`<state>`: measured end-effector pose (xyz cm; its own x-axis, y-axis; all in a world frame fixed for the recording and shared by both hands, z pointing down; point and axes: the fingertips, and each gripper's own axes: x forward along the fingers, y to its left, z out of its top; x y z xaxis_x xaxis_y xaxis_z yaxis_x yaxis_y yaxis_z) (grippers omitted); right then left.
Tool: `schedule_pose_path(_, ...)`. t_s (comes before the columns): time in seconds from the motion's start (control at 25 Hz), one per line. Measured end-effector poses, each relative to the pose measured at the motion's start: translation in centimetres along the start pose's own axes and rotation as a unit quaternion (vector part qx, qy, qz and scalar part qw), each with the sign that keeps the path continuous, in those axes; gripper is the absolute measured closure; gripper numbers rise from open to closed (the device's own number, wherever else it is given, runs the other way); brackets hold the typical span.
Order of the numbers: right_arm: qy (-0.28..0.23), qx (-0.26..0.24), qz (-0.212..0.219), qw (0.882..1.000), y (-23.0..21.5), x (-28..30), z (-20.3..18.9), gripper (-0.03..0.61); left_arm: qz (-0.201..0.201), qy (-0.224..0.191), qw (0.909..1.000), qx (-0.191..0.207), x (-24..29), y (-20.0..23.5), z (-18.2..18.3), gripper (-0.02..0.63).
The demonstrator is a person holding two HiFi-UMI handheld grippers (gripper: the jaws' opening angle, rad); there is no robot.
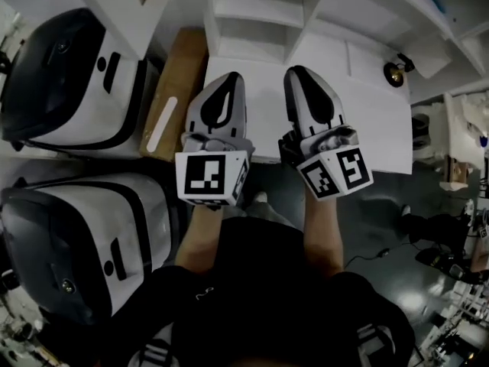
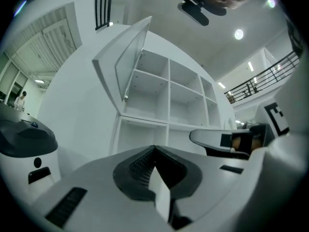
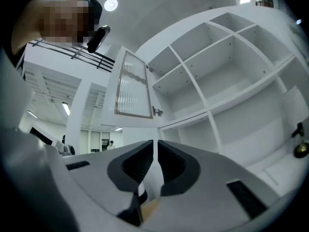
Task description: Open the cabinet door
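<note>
The white cabinet (image 1: 252, 21) has open shelves. Its glass-panelled door (image 2: 128, 64) stands swung out to the left, with ribbed glass (image 3: 131, 86) and a small knob (image 3: 157, 111) at its edge. In the head view the door (image 1: 126, 10) is at the top left. Both grippers point level at the shelves, side by side and apart from the door. My left gripper (image 1: 229, 79) (image 2: 154, 149) is shut, its tips meeting on nothing. My right gripper (image 1: 299, 71) (image 3: 155, 144) shows a narrow slit between its jaws, with nothing in it. It also shows at the right of the left gripper view (image 2: 195, 137).
Two black-and-white machines (image 1: 69, 82) (image 1: 76, 235) stand at the left. A wooden board (image 1: 179, 75) leans between them and the cabinet. A lower white panel (image 1: 359, 121) carries a dark round knob (image 1: 395, 73) (image 3: 301, 149). Cables and clutter lie on the floor at the right (image 1: 451, 243).
</note>
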<state>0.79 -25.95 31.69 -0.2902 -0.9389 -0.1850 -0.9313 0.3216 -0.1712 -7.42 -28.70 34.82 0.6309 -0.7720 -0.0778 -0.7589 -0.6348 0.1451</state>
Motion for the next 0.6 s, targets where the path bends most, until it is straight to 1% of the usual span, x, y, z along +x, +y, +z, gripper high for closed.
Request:
schedule_pose_path(0.12, 0.009, -0.012, -0.048, 0.999, -2.2, -3.5, 0.1, 0.542, -0.021, 0.002, 0.9998, 0.005, -0.1, -3.2, -0.5, 0.603)
schedule_pose_path(0.2, 0.015, -0.022, -0.071, 0.997, -3.4, -5.9, 0.0, 0.549, -0.032, 0.000, 0.9994, 0.011, -0.3, -5.5, -1.1, 0.603)
schedule_pose_path(0.4, 0.025, -0.043, -0.104, 0.993, -5.7, -11.6, -0.4, 0.557, -0.061, 0.001, 0.9979, 0.021, -0.7, -11.9, -2.6, 0.603)
schedule_pose_path(0.6, 0.030, -0.066, -0.128, 0.989, -6.7, -15.0, 0.1, 0.557, -0.098, 0.017, 0.9947, 0.028, -0.7, -16.9, -3.4, 0.603)
